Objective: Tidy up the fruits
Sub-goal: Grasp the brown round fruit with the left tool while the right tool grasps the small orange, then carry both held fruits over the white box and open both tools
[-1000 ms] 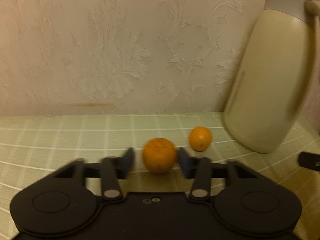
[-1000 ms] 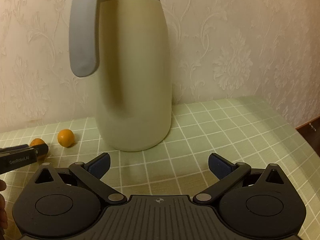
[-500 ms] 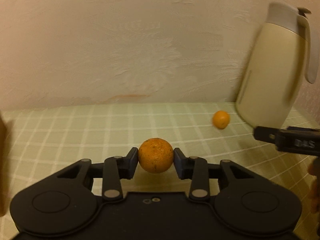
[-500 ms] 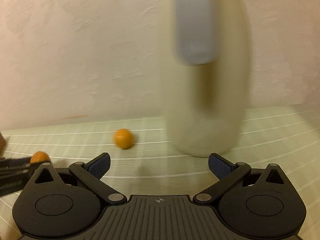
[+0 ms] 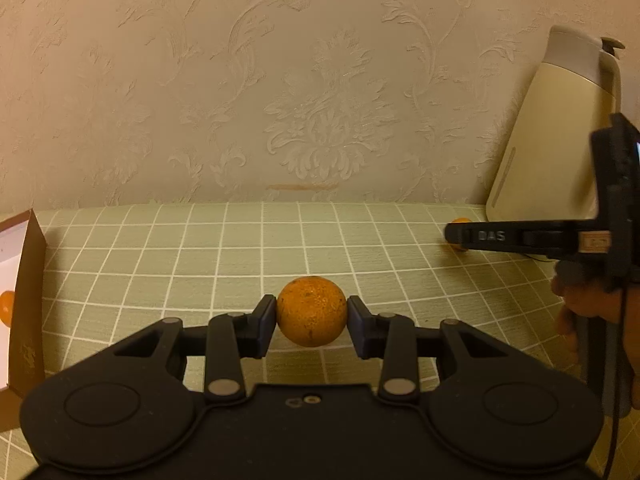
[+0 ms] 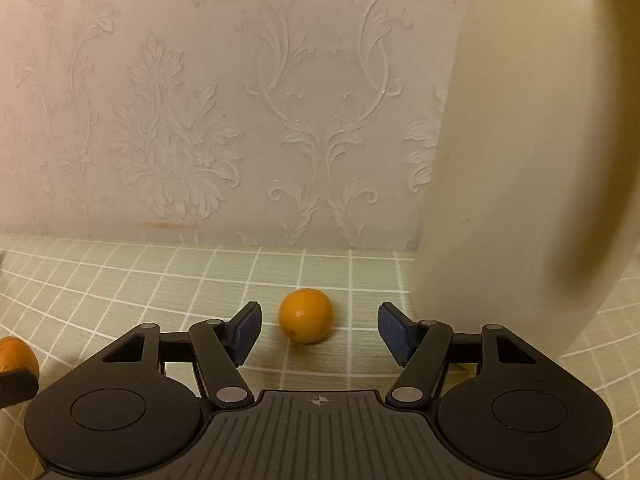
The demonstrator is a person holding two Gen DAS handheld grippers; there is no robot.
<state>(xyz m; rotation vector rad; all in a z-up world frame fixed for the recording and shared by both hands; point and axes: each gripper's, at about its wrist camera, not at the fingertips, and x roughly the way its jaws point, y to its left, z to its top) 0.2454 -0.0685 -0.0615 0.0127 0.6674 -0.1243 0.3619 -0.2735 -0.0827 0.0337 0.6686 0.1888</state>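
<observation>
Already the left gripper [image 5: 311,322] clamped a mandarin [image 5: 311,311] above the checked tablecloth [image 5: 240,248]; the right gripper [image 6: 319,330], jaws just narrowing but not touching, needed centring around the smaller mandarin [image 6: 306,315] beside the thermos jug [image 6: 520,200].

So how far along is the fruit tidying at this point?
One orange fruit already sits in the box at left. The left gripper holds a second orange. The right gripper, jaws just closing, frames the small orange beside the jug, not yet gripped.
</observation>
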